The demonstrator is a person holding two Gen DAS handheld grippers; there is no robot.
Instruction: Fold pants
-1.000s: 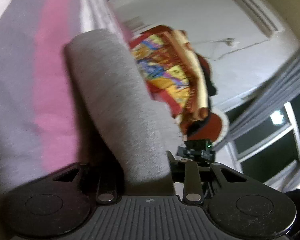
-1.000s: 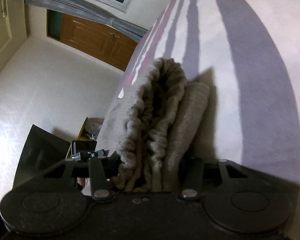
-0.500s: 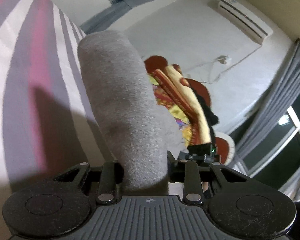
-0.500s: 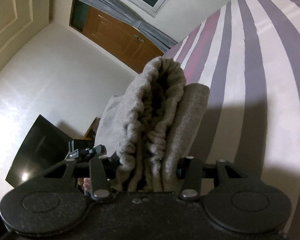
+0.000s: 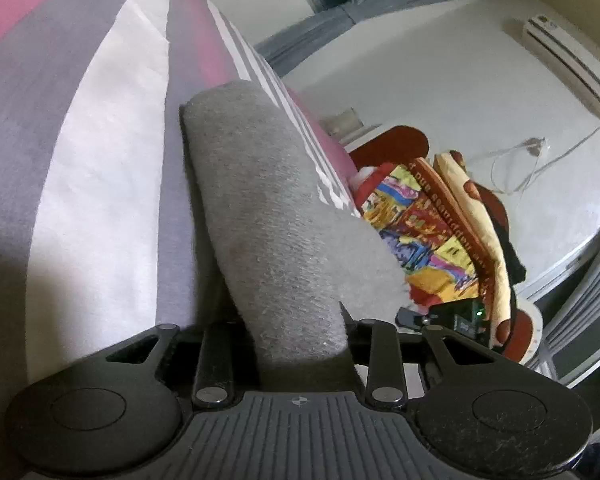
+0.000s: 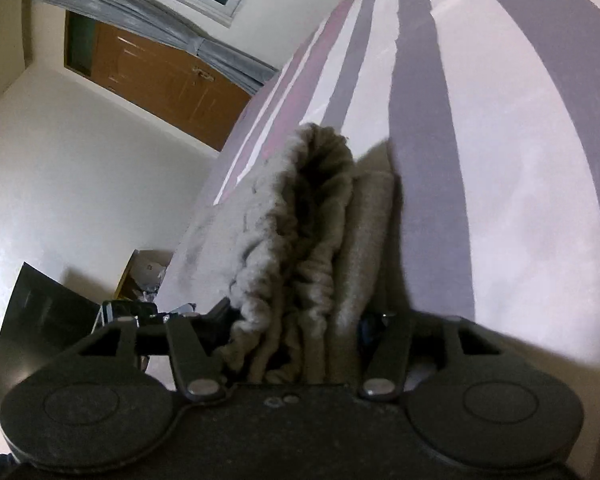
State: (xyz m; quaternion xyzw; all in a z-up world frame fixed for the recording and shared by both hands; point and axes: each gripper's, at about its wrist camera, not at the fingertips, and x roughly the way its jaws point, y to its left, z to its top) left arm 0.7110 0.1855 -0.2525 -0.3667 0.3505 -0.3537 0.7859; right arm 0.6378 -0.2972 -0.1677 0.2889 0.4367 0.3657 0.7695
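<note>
1. While the grey pants [image 5: 276,224] are carried over the striped bed [image 5: 100,168], they fill the centre of both wrist views, reaching toward 12 o'clock.
2. A smooth folded leg is clenched in the left tool [image 5: 300,340], as it was a second ago.
3. The gathered waistband [image 6: 312,248] lies between the jaws of the right tool [image 6: 296,344], which are opening now; a release is judged to be starting.
4. Against the earlier frames, more of the bed is seen beneath the cloth, so the fold is judged nearly laid down.
5. A colourful blanket [image 5: 432,224] is seen at 3 o'clock of the left view, a wooden door [image 6: 160,84] at 10 o'clock of the right.
</note>
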